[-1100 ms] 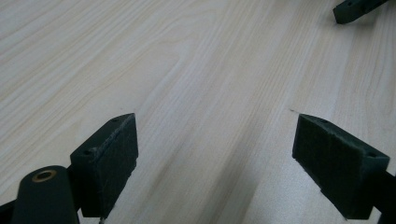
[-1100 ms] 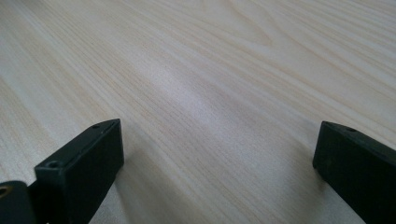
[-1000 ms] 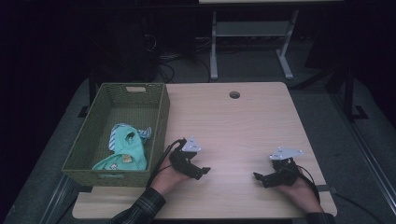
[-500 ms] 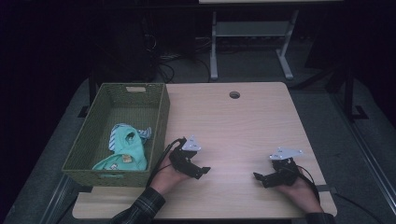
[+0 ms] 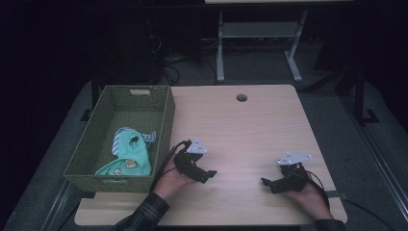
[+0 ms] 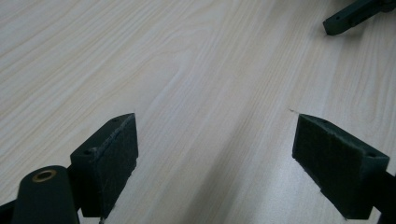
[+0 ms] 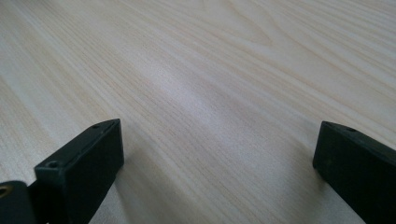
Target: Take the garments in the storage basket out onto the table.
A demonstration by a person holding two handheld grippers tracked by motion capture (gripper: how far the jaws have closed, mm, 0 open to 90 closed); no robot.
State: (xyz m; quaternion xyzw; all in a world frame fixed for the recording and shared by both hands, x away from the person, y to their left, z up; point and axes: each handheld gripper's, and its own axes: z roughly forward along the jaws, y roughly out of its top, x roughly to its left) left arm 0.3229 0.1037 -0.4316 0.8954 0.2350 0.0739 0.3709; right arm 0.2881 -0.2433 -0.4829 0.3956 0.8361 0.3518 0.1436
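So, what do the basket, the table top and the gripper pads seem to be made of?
Basket: woven fibre or wicker, olive green, matte; the weave texture shows.
Table: pale wood or wood-look laminate, smooth; grain lines run across it.
Pads: probably black foam or rubber, dull, with rough edges.

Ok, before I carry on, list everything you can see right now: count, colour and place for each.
Table: one, light wood, centre of the high view, bare under both grippers.
Cable hole: one, dark, near the table's far edge.
Basket: one, green woven, on the table's left side.
Garment: one bundle as far as I can tell, mint green with a striped part, inside the basket's near half.
Desk frame: one, pale grey, on the floor beyond the table.
Left gripper: one, black, jaws open, low over the table beside the basket.
Right gripper: one, black, jaws open, near the table's right front.
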